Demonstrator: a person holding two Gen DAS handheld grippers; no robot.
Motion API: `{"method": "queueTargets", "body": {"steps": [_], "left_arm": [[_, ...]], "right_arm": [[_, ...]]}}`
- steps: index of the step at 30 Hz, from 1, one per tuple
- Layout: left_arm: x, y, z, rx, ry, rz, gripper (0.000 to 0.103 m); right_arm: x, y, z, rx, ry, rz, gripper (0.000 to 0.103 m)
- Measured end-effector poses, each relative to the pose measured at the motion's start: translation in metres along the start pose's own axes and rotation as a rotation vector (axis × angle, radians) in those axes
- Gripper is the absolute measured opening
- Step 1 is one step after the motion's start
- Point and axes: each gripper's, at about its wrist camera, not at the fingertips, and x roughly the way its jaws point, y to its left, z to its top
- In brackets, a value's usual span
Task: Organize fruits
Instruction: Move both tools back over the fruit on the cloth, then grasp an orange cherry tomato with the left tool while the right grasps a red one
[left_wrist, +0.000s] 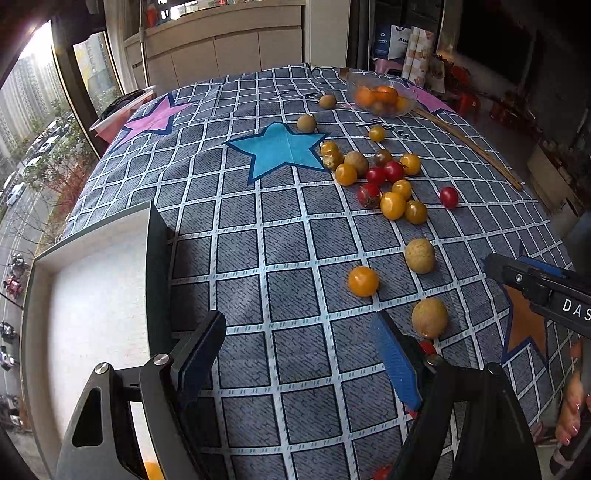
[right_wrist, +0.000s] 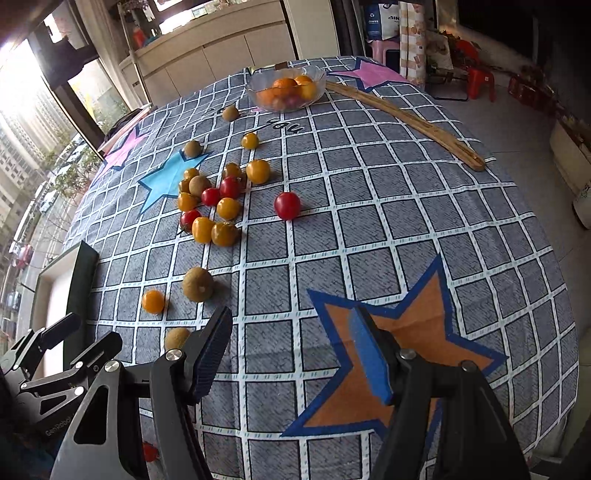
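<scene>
Yellow tomatoes (left_wrist: 392, 205) scattered (mid-table), glass bowl (right_wrist: 286, 88) beyond

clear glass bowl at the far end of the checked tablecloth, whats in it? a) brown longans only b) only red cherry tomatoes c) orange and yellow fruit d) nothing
c: the clear glass bowl holds a pile of orange and yellow fruit, also visible in the left wrist view.

- small red round fruit (left_wrist: 427, 347): mostly hidden behind left gripper's right finger
- white shallow tray with dark rim (left_wrist: 92, 295): cut off at tablecloth's left edge by frame
- tan round fruit (right_wrist: 176, 338): partly hidden behind right gripper's finger
- clear glass bowl (right_wrist: 286, 88) contents: too small to sort
</scene>
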Motion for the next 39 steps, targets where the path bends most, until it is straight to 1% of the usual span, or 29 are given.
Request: {"method": "queueTargets", "body": {"steps": [5, 13, 16, 19, 21, 22, 23, 24, 25, 26, 27, 28, 34, 39], "left_arm": [[0.019, -0.012, 0.009, 0.013, 0.020, -0.001, 0.082], [0.036, -0.026, 0.014, 0.045, 0.031, -0.001, 0.082], [0.038, -0.027, 0.016, 0.032, 0.024, -0.015, 0.081], [0.040, -0.028, 0.018, 0.023, 0.019, -0.017, 0.081], [0.039, -0.029, 0.019, 0.027, 0.012, -0.025, 0.071], [0.038, -0.030, 0.019, 0.033, 0.014, -0.028, 0.069], [0.038, -0.032, 0.019, 0.038, 0.015, -0.032, 0.065], [0.037, -0.032, 0.019, 0.044, 0.013, -0.035, 0.056], [0.035, -0.033, 0.019, 0.047, 0.010, -0.038, 0.051], [0.035, -0.033, 0.019, 0.049, 0.008, -0.041, 0.041], [0.034, -0.033, 0.019, 0.051, 0.006, -0.045, 0.029], [0.033, -0.033, 0.019, 0.054, 0.005, -0.049, 0.022], [0.027, -0.024, 0.013, 0.019, 0.020, -0.110, 0.021], [0.019, -0.020, 0.002, 0.014, 0.024, -0.120, 0.021]], "right_arm": [[0.022, 0.002, 0.017, -0.024, -0.009, -0.029, 0.067], [0.048, 0.010, 0.042, -0.067, -0.038, -0.073, 0.064], [0.054, 0.015, 0.049, -0.082, -0.053, -0.085, 0.061], [0.058, 0.020, 0.054, -0.102, -0.065, -0.102, 0.055], [0.060, 0.023, 0.056, -0.114, -0.073, -0.120, 0.047], [0.061, 0.024, 0.056, -0.118, -0.077, -0.129, 0.045], [0.061, 0.024, 0.057, -0.120, -0.081, -0.133, 0.037], [0.060, 0.024, 0.057, -0.119, -0.083, -0.130, 0.026], [0.060, 0.022, 0.057, -0.112, -0.084, -0.121, 0.022], [0.059, 0.021, 0.057, -0.102, -0.083, -0.109, 0.022], [0.058, 0.019, 0.056, -0.096, -0.081, -0.101, 0.022], [0.057, 0.018, 0.055, -0.089, -0.078, -0.091, 0.022], [0.044, 0.011, 0.039, -0.049, -0.050, -0.024, 0.022], [0.029, 0.010, 0.016, -0.042, -0.034, 0.015, 0.022]]}}
